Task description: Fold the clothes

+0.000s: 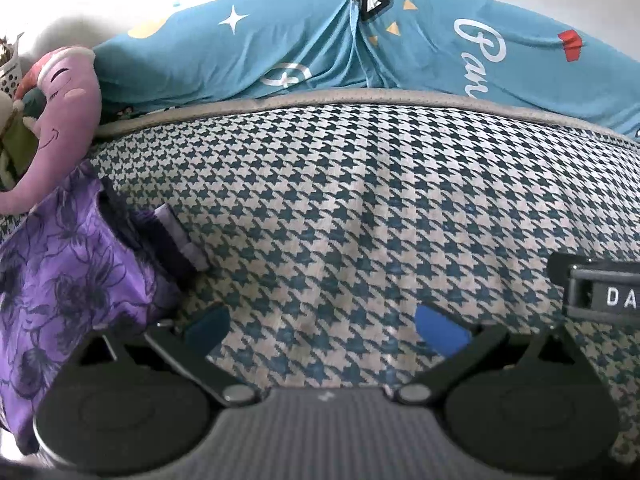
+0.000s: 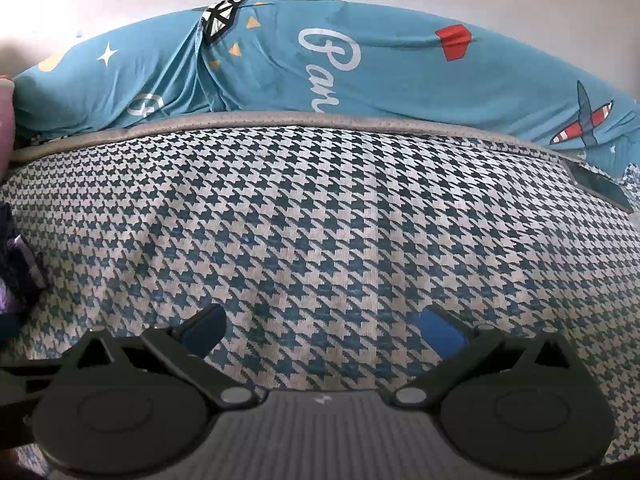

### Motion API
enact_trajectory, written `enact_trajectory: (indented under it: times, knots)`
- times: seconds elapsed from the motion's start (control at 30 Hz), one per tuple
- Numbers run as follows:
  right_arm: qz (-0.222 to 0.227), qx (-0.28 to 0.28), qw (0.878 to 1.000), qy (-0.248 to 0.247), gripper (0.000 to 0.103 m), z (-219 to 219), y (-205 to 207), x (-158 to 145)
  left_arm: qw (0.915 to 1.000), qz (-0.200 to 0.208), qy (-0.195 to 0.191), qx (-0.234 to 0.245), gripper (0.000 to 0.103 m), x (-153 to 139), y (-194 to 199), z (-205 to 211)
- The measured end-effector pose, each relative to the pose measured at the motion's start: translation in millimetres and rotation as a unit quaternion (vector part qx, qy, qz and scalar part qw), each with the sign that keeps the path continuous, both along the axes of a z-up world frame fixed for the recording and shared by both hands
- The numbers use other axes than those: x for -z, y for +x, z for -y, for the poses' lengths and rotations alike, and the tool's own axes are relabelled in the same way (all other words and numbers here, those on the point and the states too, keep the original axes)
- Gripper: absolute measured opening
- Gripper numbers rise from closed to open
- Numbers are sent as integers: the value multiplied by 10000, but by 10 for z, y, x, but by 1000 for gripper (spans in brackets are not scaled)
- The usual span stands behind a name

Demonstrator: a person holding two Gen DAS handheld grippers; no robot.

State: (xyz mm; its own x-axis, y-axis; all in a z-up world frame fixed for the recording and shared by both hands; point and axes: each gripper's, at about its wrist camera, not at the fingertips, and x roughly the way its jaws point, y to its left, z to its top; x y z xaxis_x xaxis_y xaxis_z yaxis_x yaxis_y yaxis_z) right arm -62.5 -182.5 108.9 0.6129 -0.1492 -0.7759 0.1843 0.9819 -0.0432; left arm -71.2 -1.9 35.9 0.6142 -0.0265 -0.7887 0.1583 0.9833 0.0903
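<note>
From the left wrist camera, the left gripper (image 1: 324, 328) sits low over a houndstooth mat (image 1: 360, 208) in blue and white checks. Its jaws are spread wide and hold nothing. A purple flowered cloth (image 1: 68, 272) lies bunched on the mat at the left, just beside the left finger (I cannot tell if they touch). A pink plush toy (image 1: 60, 120) with a smiling face rests behind the cloth. A blue blanket (image 1: 280, 52) with stars and white writing is piled along the far edge of the mat. The right gripper (image 1: 600, 292) peeks in at the right edge.

From the right wrist camera, the right gripper (image 2: 324, 328) also hangs over the mat (image 2: 320, 208). Its jaws are wide apart and empty. Only a bit of the purple cloth (image 2: 20, 264) shows at the far left, well apart from the fingers. The blanket (image 2: 400, 80) lies behind.
</note>
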Motion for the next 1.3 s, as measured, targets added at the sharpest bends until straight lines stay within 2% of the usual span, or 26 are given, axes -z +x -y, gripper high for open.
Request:
enact_trajectory:
  times: [0.27,0.47,0.63,0.73,0.8,1.0,1.1,1.3]
  knots:
    - [23,-27,10000,31,103,-12,32,19,9999,140,10,53,103,-14,8,-46]
    - [155,123,9997,168,103,70,171,189,9995,309,-107,-58,103,-88,86,-210]
    - [380,66,9992,-56,103,149,311,378,9971,670,291,-214,103,-151,120,-362]
    - [594,23,9975,-373,103,195,358,442,9958,767,299,-397,103,-208,165,-554]
    - [731,41,9961,-502,103,218,372,462,9953,807,141,-523,103,-266,197,-717]
    - [869,91,9958,-254,103,319,453,556,9897,1001,-40,-1026,103,-449,283,-1247]
    - [788,86,9967,-162,103,369,509,659,9842,1121,32,-1373,103,-542,292,-1582]
    - [982,55,9950,-181,103,392,480,732,9740,999,25,-2031,103,-562,321,-2203]
